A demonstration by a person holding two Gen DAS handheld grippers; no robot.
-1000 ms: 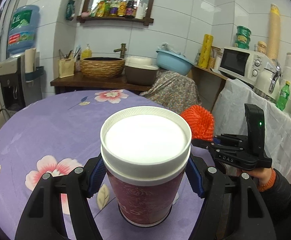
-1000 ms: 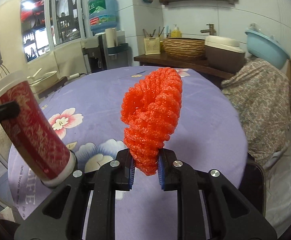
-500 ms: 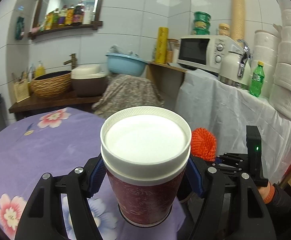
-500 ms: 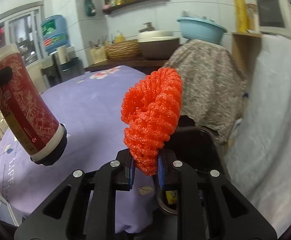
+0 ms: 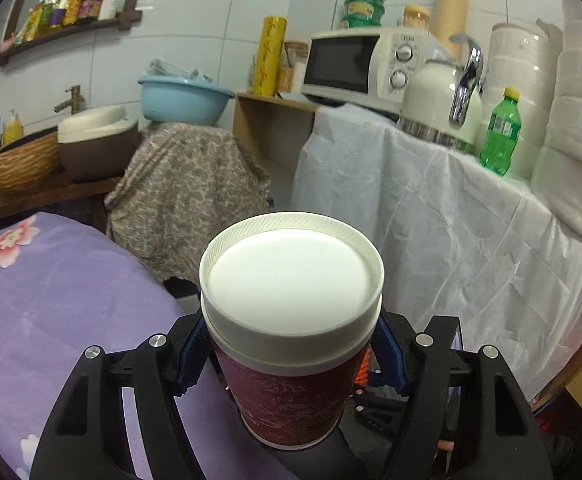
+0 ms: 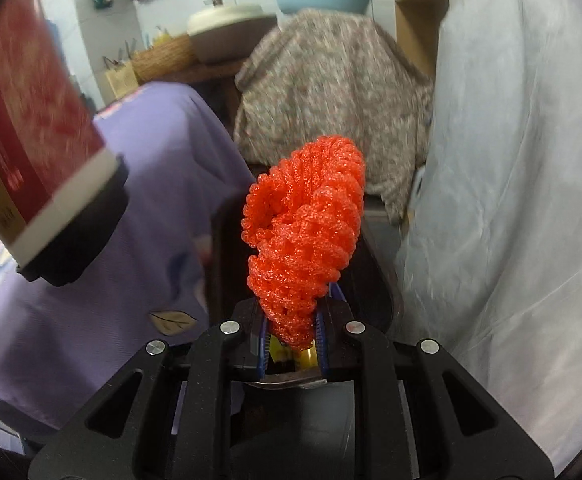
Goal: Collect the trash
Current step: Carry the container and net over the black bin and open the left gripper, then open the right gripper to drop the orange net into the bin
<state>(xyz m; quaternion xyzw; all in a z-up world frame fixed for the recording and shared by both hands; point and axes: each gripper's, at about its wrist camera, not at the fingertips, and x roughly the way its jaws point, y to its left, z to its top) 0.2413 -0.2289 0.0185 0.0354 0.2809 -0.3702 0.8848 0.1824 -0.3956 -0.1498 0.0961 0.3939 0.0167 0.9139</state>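
My left gripper point(image 5: 291, 360) is shut on a dark red paper cup point(image 5: 291, 396) with a white lid, held upright past the edge of the purple table point(image 5: 51, 312). The cup also shows at the upper left of the right wrist view point(image 6: 31, 112), blurred. My right gripper point(image 6: 291, 332) is shut on an orange foam fruit net point(image 6: 303, 232), held over a black bin point(image 6: 371, 280) that stands between the table and a white-draped counter. Some trash lies in the bin below the net.
A flower-patterned cloth covers something behind the bin point(image 6: 331, 80), with a blue basin point(image 5: 183, 98) on top. The white-draped counter point(image 5: 431, 208) carries a microwave point(image 5: 363, 66), a kettle point(image 5: 443, 100) and a green bottle point(image 5: 499, 132). A basket point(image 5: 23, 164) sits at the back left.
Both grippers have swung right, away from the table top toward the gap by the white-draped counter. The net is now lower, over the black bin. Both holds are unchanged.
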